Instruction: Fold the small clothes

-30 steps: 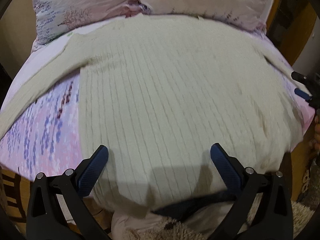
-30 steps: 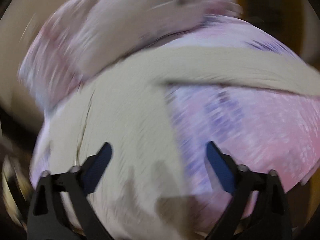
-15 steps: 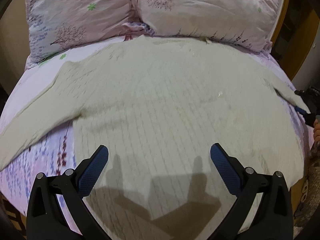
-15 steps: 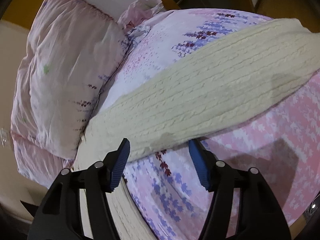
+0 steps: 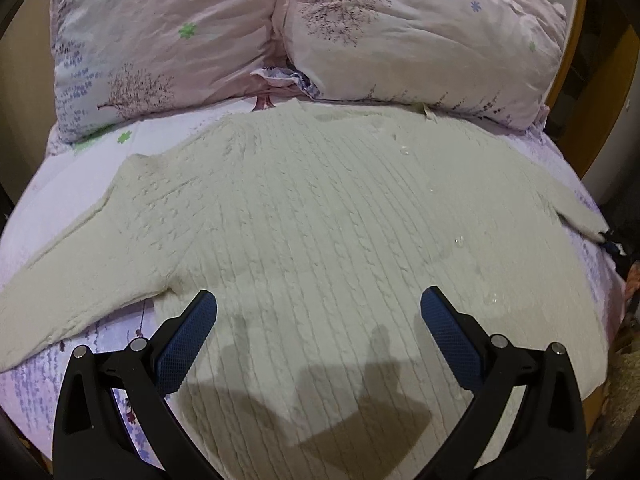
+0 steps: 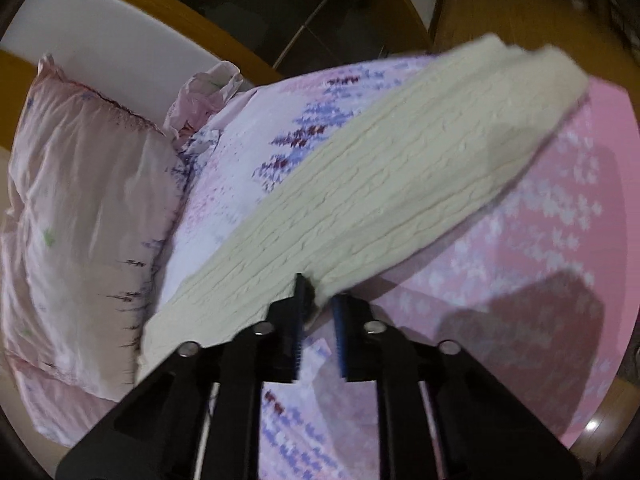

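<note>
A cream cable-knit sweater point(image 5: 328, 216) lies spread flat on the bed, with one sleeve reaching out to the left. My left gripper point(image 5: 318, 312) is open and empty, hovering above the sweater's lower body. In the right wrist view the sweater's other sleeve point(image 6: 400, 184) runs diagonally across the pink sheet. My right gripper point(image 6: 320, 300) is shut on the near edge of that sleeve, which bunches between the fingers. The right gripper also shows at the right edge of the left wrist view point(image 5: 614, 240).
Two pale pink floral pillows point(image 5: 168, 40) point(image 5: 420, 32) lie at the head of the bed, just beyond the sweater's collar. A pink floral sheet point(image 6: 540, 240) covers the bed. A wooden bed frame point(image 6: 168, 12) and the floor lie beyond the bed's edges.
My right gripper has closed from open onto the sleeve's edge. My left gripper has moved forward over the sweater toward the pillows and stays open.
</note>
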Demonstrator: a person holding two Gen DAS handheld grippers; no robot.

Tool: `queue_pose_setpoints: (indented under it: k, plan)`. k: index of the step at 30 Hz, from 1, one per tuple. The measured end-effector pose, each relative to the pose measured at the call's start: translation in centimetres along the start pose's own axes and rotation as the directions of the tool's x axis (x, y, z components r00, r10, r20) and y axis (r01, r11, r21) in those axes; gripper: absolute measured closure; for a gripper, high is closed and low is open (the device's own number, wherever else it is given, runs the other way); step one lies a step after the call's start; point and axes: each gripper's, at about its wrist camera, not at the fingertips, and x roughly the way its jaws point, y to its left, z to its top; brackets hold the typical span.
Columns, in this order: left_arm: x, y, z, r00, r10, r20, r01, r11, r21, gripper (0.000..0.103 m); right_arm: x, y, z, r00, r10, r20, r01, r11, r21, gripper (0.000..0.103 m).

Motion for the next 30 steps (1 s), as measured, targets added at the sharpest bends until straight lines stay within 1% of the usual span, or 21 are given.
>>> queue_pose_setpoints:
  k: [2,4,5,6,8,9,11,12,14,16,17,18,19,21,22,23,25,26,27,28,30]
  plan:
    - [0.1,0.8,0.3,1.000,-0.015,0.002,0.015,1.000,-0.023,0.001,-0.2,1.3,0.2,0.999,-0.015,0.045,0.018,0.997,-0.073,0.098]
    - [0.0,1.3,0.5,1.000,-0.020,0.015,0.021,0.999,-0.038,0.001,-1.2,3.3,0.1,0.995,0.005,0.099,0.010,0.988,-0.154,0.098]
    - [-0.1,1.6,0.6,0.999,-0.031,0.027,0.032,0.999,-0.043,0.001,-1.7,4.3,-0.1,0.993,0.025,0.116,-0.002,0.981,-0.193,0.098]
    - [-0.4,2.0,0.6,0.997,-0.060,0.057,0.063,0.996,-0.056,0.001,-2.2,5.4,-0.3,0.990,0.050,0.128,-0.019,0.972,-0.233,0.098]
    - [-0.8,2.6,0.7,0.990,-0.098,0.104,0.107,0.991,-0.082,0.001,-3.1,9.1,-1.2,0.982,0.144,0.122,-0.094,0.934,-0.345,0.098]
    - [-0.9,2.9,0.9,0.987,-0.108,0.122,0.121,0.988,-0.097,0.001,-3.4,10.2,-1.7,0.979,0.173,0.112,-0.118,0.917,-0.381,0.098]
    - [-1.0,3.1,1.3,0.986,-0.110,0.129,0.124,0.986,-0.109,0.001,-3.6,13.8,-3.8,0.968,0.245,0.059,-0.187,0.855,-0.483,0.098]
    - [-0.9,3.2,1.5,0.985,-0.110,0.131,0.125,0.986,-0.113,0.001,-3.4,15.5,-5.1,0.961,0.278,0.016,-0.228,0.817,-0.530,0.098]
    - [-0.9,3.2,1.7,0.984,-0.113,0.134,0.129,0.984,-0.119,0.001,-2.5,18.8,-8.6,0.941,0.320,-0.108,-0.317,0.730,-0.606,0.098]
    - [-0.7,3.1,2.0,0.983,-0.122,0.135,0.138,0.983,-0.120,0.001,-1.0,21.2,-12.5,0.917,0.315,-0.245,-0.397,0.652,-0.646,0.098]
    - [-0.7,3.0,2.1,0.983,-0.127,0.136,0.144,0.982,-0.124,0.001,-0.1,22.0,-14.3,0.905,0.294,-0.308,-0.426,0.624,-0.655,0.098]
    - [-0.6,3.0,2.1,0.982,-0.131,0.138,0.149,0.981,-0.125,0.001,1.3,22.6,-16.6,0.888,0.258,-0.381,-0.457,0.600,-0.657,0.098]
    - [-0.5,2.9,2.1,0.981,-0.137,0.141,0.155,0.980,-0.127,0.001,2.1,22.7,-17.9,0.878,0.230,-0.419,-0.468,0.591,-0.657,0.098]
    - [-0.4,2.8,2.2,0.979,-0.144,0.141,0.162,0.979,-0.126,0.001,3.9,22.5,-20.2,0.872,0.165,-0.460,-0.461,0.589,-0.663,0.098]
    - [-0.3,2.8,2.2,0.979,-0.150,0.137,0.167,0.978,-0.124,0.001,4.3,22.3,-20.6,0.870,0.152,-0.469,-0.459,0.595,-0.660,0.096]
    - [-0.1,2.8,2.3,0.979,-0.158,0.130,0.174,0.977,-0.123,0.001,4.7,22.1,-20.4,0.865,0.146,-0.480,-0.460,0.610,-0.645,0.090]
    - [0.1,2.9,2.4,0.978,-0.176,0.114,0.190,0.974,-0.122,0.001,5.1,21.0,-19.3,0.844,0.160,-0.512,-0.470,0.680,-0.563,0.070]
    - [0.3,3.0,2.4,0.977,-0.186,0.107,0.199,0.972,-0.124,0.001,5.3,20.5,-18.4,0.837,0.177,-0.518,-0.471,0.715,-0.517,0.053]
    - [0.4,3.1,2.6,0.975,-0.198,0.104,0.211,0.969,-0.133,0.001,5.2,19.9,-17.9,0.838,0.190,-0.512,-0.467,0.736,-0.490,0.048]
    - [0.4,3.1,2.6,0.974,-0.200,0.106,0.213,0.967,-0.137,0.001,5.1,19.4,-17.0,0.845,0.205,-0.494,-0.455,0.762,-0.460,0.048]
    - [0.5,3.3,2.6,0.974,-0.193,0.117,0.210,0.966,-0.150,0.001,4.9,19.0,-15.8,0.855,0.220,-0.470,-0.436,0.796,-0.421,0.048]
